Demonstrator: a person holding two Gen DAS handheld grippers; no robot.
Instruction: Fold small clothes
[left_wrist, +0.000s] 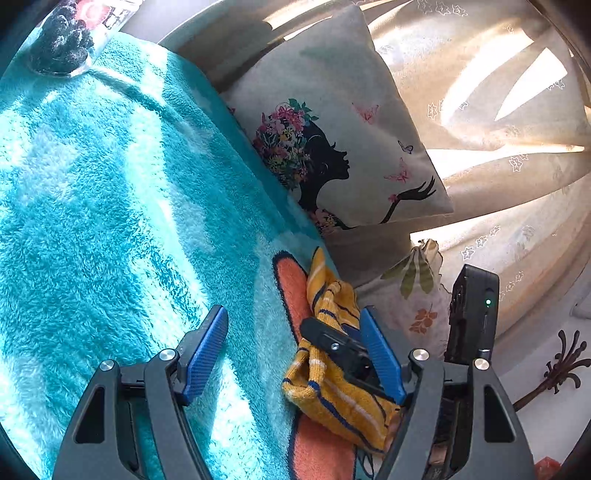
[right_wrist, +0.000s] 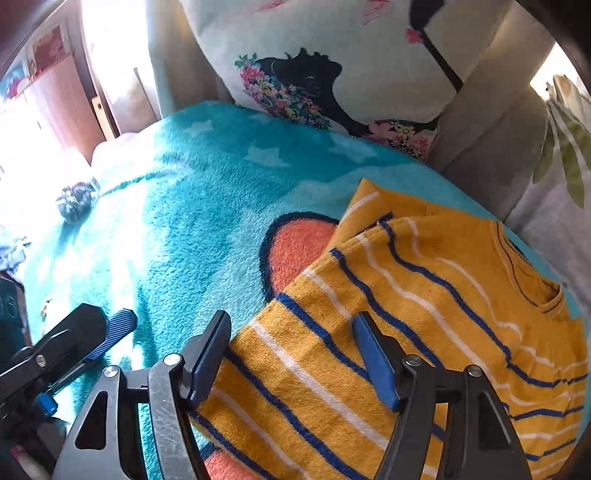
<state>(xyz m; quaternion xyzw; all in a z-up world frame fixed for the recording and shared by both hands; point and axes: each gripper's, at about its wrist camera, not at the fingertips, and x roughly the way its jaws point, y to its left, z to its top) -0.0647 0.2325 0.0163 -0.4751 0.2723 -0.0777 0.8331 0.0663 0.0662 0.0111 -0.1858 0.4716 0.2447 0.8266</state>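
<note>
Both fingers wide, empty, right gripper (right_wrist: 291, 354) over striped yellow sweater (right_wrist: 406, 295), left gripper (left_wrist: 295, 350) over turquoise blanket (left_wrist: 110, 203)

Your right claw (right_wrist: 291, 350) covers the striped sweater's (right_wrist: 424, 295) near edge, and the frame cuts off its hem. Far left of that claw, a dark fuzzy bundle (right_wrist: 75, 201) is too blurred to identify.

— What do the tools look like?
— The left gripper (left_wrist: 293, 350) and right gripper (right_wrist: 291, 356) both have black, wedge-shaped arms with triangular cut-outs, silver screw heads at the pivots, and blue ribbed pads (left_wrist: 207, 350).
— Anything else?
— A black box with a green light (left_wrist: 488, 302), possibly mounted on the other tool.
</note>
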